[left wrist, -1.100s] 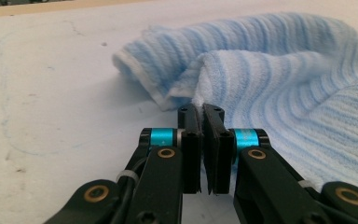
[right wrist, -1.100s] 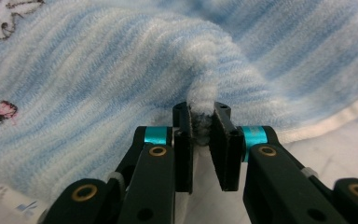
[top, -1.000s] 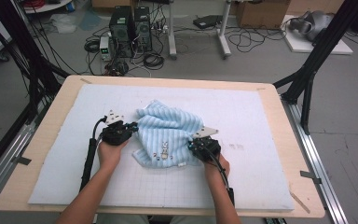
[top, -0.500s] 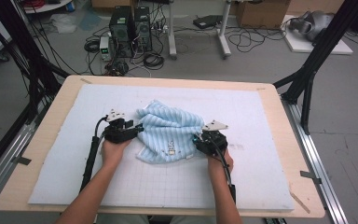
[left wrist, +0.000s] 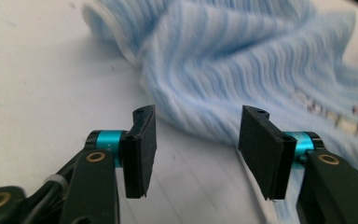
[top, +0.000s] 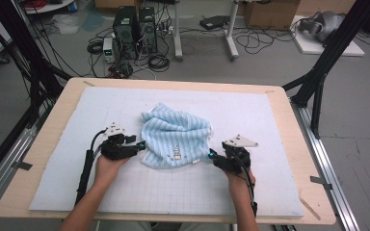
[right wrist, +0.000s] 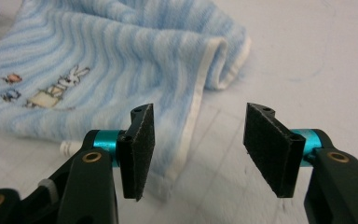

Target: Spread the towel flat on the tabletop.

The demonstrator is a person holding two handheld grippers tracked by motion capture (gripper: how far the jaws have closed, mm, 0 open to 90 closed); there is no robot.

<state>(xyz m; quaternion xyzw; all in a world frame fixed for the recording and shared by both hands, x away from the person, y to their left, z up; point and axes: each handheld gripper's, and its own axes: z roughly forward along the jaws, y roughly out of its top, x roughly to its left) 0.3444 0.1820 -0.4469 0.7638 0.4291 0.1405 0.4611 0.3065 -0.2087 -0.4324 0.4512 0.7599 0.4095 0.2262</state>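
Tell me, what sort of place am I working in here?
Likely a lab or workshop: a padded wooden table inside a black frame, with computer towers and loose cables on the bare floor behind.

Terry cloth, foam pads and a pale wood table

The striped towel (top: 176, 142) is soft, ribbed terry cloth, matt and fuzzy, with a smooth white hem and small stitched embroidery (right wrist: 51, 91); the white mat (top: 270, 120) under it looks matt, faintly gridded and slightly grainy; the table (top: 48, 120) rim is pale, smooth wood; the left gripper (left wrist: 193, 140) and the right gripper (right wrist: 196, 144) carry rough, matt black pads (right wrist: 137, 140) on glossy black plastic arms with shiny turquoise metal collars and brass-coloured rivets.
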